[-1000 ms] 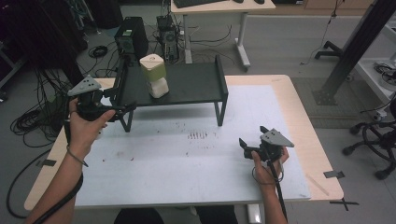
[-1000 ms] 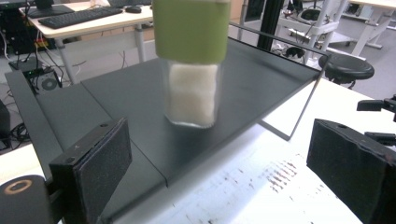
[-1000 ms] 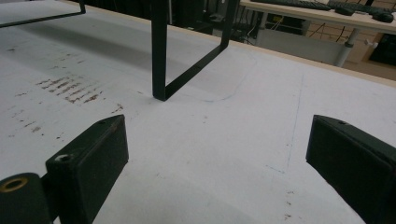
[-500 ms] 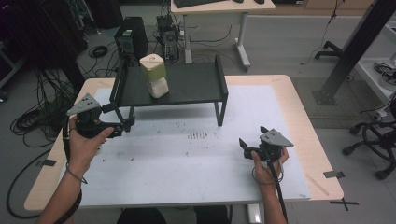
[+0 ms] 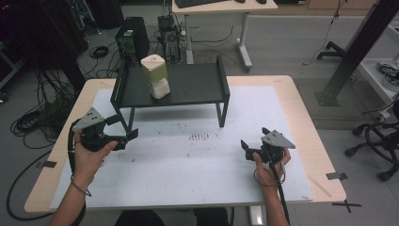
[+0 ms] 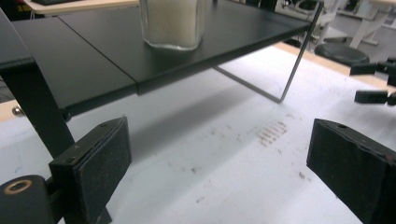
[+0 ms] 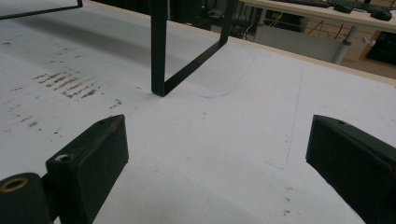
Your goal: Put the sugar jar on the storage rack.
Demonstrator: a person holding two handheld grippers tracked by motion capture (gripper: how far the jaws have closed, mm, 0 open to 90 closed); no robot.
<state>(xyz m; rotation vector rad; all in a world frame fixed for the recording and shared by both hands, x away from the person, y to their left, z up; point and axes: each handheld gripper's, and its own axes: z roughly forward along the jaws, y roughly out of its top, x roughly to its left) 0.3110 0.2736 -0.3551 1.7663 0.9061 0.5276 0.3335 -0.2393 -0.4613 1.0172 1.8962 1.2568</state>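
Note:
A white jar with a pale green lid (image 5: 155, 77) stands upright on the left part of a black raised shelf (image 5: 193, 87) at the back of the table. My left gripper (image 5: 123, 127) hovers low by the shelf's front left leg, open, with nothing between its jaws. Along those jaws (image 6: 219, 163) I see the shelf's underside edge (image 6: 93, 56) and the jar's base (image 6: 173, 25) above. My right gripper (image 5: 245, 149) rests near the table's front right, open and empty. In its own view (image 7: 217, 158) it faces a shelf leg (image 7: 159, 51).
A white mat (image 5: 188, 179) covers the wooden table, with brown smudges (image 5: 202, 136) near its middle. The shelf's legs stand on the mat. Behind the table are a computer tower (image 5: 131, 40), floor cables and another desk (image 5: 211, 9). An office chair (image 5: 376, 136) stands at the right.
My left gripper has come down and nearer the table's front, from beside the shelf's left end to below its top. The right gripper has stayed put.

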